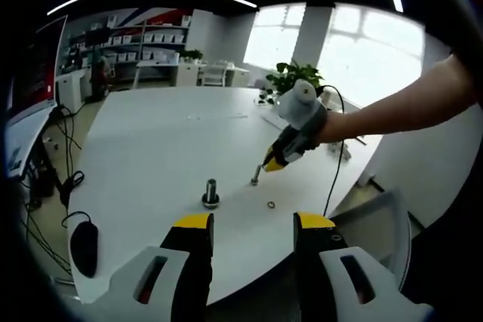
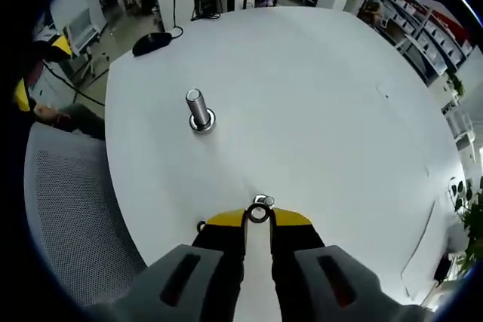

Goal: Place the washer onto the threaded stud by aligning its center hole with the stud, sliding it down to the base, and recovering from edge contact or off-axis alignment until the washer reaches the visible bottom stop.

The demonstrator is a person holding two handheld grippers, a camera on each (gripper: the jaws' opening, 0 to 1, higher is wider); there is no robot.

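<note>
A thick threaded stud (image 1: 210,191) (image 2: 198,109) stands upright on the white table (image 1: 151,141) (image 2: 317,88), with a ring at its base. My right gripper (image 2: 259,218) is shut on a small metal washer (image 2: 259,214), held flat between the yellow tips. Just past the tips is a smaller shiny stud (image 2: 263,200) (image 1: 255,179). In the left gripper view, the right gripper (image 1: 270,165) tilts down onto that small stud. A loose washer (image 1: 271,204) (image 2: 201,225) lies on the table beside it. My left gripper (image 1: 253,224) hangs open near the table's edge, short of the thick stud.
A black mouse (image 1: 83,246) (image 2: 153,41) with its cable lies near the table edge. A grey mesh chair (image 2: 68,209) (image 1: 381,220) stands close to the table. A person's forearm (image 1: 400,107) reaches in from the right. A potted plant (image 1: 290,77) stands at the table's far side.
</note>
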